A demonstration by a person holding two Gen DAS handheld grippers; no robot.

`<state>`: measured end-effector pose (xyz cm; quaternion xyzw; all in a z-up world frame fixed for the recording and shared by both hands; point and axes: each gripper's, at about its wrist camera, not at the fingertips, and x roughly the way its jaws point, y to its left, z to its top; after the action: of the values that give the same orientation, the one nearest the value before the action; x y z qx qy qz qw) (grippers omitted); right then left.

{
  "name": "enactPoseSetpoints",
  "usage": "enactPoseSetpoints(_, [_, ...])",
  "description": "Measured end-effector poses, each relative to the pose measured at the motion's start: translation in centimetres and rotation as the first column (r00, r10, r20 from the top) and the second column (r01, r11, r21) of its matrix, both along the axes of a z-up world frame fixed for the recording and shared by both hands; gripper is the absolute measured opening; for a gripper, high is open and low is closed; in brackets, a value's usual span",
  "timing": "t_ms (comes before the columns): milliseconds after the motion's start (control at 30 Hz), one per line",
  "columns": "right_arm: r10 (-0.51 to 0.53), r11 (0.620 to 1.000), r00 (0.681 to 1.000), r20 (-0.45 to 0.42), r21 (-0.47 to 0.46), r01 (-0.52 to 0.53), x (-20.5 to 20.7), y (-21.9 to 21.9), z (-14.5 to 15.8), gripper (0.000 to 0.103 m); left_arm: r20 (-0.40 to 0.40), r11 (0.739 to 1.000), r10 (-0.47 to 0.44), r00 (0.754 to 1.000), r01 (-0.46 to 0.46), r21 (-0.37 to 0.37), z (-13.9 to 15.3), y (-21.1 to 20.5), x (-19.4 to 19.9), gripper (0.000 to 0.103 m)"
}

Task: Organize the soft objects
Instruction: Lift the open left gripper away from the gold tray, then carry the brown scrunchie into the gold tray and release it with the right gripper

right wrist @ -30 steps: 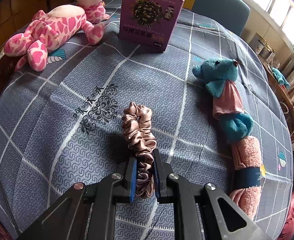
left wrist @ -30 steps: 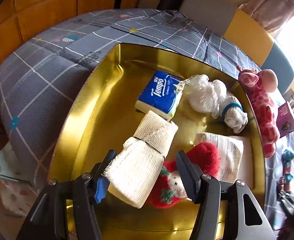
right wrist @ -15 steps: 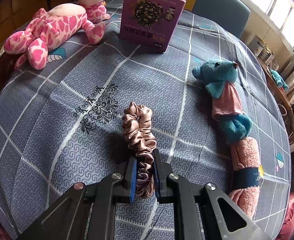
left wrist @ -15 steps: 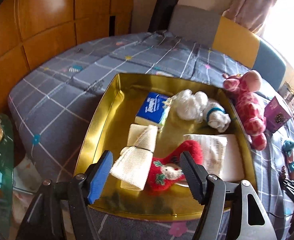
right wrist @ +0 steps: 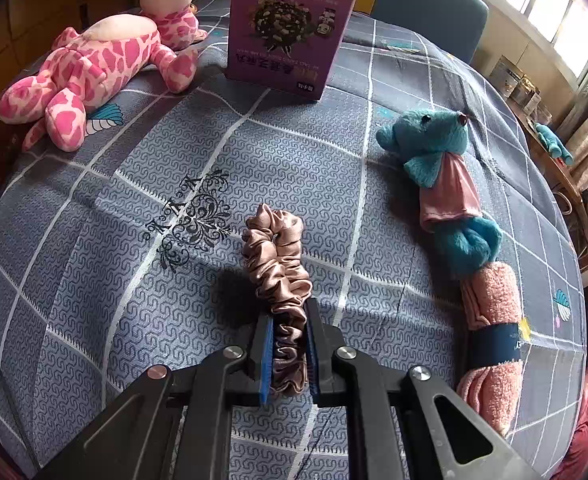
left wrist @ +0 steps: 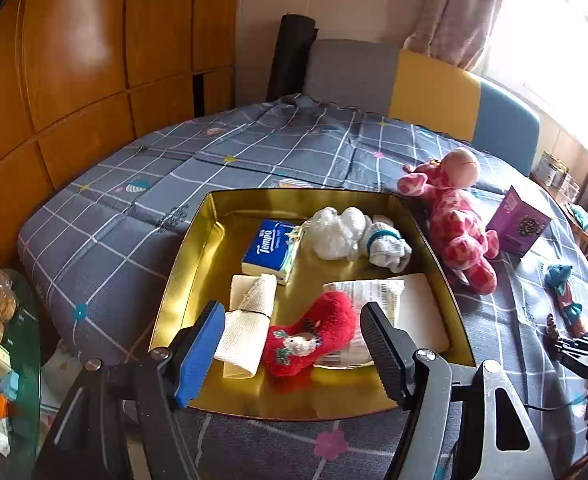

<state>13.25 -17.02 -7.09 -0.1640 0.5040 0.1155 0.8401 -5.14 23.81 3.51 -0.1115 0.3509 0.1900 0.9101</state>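
Currently the right gripper [right wrist: 287,346] is clamped on the scrunchie [right wrist: 276,276], which lies on the cloth [right wrist: 93,240] between the giraffe [right wrist: 93,76] and the teddy [right wrist: 442,168], apart from both. The left gripper [left wrist: 294,354] is spread wide and empty above the tray's [left wrist: 181,280] near edge. Bare floor shows along the tray's left wall, beside the bandage [left wrist: 245,328] and stocking [left wrist: 314,336].

Blown-out window glare, fisheye-warped edges

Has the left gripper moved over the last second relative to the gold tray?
Yes. The left gripper has pulled up and back from the gold tray, jaws open, leaving the white rolled cloth inside.
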Motion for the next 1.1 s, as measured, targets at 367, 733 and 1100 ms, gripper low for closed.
enactPoseSetpoints(367, [-0.137, 0.989, 0.990, -0.023, 0.051, 0.138, 0.7, -0.7, 0.2, 0.012, 0.005, 1.000, -0.017, 1.000, 0.017, 0.009, -0.3, -0.5, -0.7, 0.073])
enactPoseSetpoints(733, [-0.164, 0.979, 0.986, 0.000, 0.119, 0.163, -0.8, 0.4, 1.8, 0.012, 0.014, 1.000, -0.018, 1.000, 0.017, 0.017, -0.7, -0.4, -1.0, 0.073])
enactPoseSetpoints(1100, [0.142, 0.931, 0.988, 0.057, 0.332, -0.153, -4.5, 10.5, 6.8, 0.012, 0.011, 1.000, 0.019, 1.000, -0.019, -0.014, -1.4, 1.1, -1.1, 0.073])
